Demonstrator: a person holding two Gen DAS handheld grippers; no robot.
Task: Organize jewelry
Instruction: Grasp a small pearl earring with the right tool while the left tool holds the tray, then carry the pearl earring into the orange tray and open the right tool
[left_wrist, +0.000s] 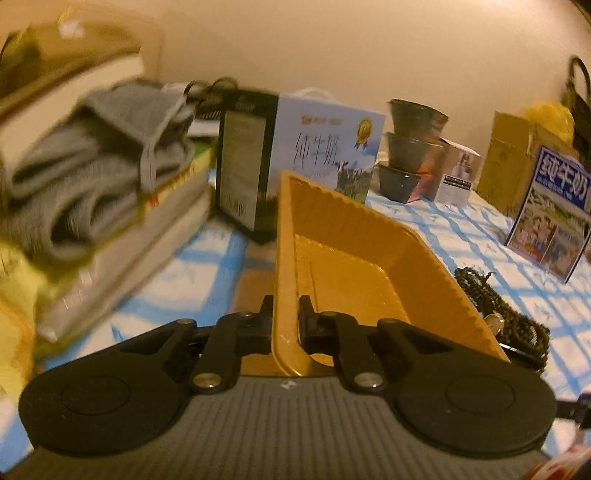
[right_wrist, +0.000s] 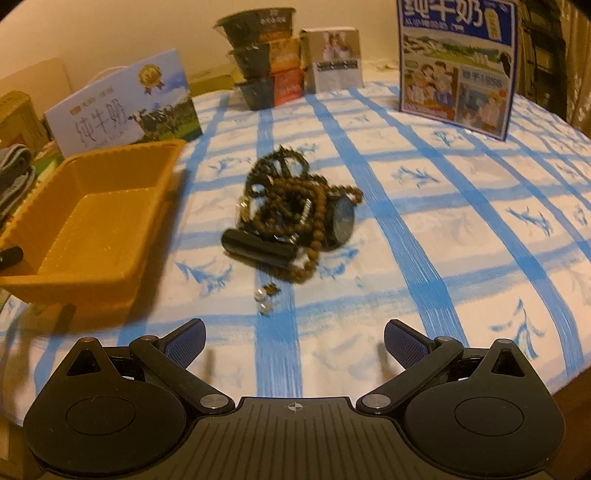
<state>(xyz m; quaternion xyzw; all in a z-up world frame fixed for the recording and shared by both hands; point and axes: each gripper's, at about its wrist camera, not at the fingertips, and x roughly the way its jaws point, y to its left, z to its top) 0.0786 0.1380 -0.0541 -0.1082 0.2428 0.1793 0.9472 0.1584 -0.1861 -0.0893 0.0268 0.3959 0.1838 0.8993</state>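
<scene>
Left gripper pinching near wall of ribbed orange plastic tray, tilted off blue-checked white tablecloth. Right gripper spread wide, hovering over cloth. Beyond it, small pearl earrings, then tangled heap of brown and black bead strings with black watch, beside tray. Farther back, milk cartons.

Dim, warm indoor light is tinting both of your fisheye views yellow.

Your left wrist view is smearing badly — the grey folded cloth and books are streaking. In your right view, the orange tray is casting a soft shadow, the bead pile is blurring slightly, and edges are bowing — corners darkening.
</scene>
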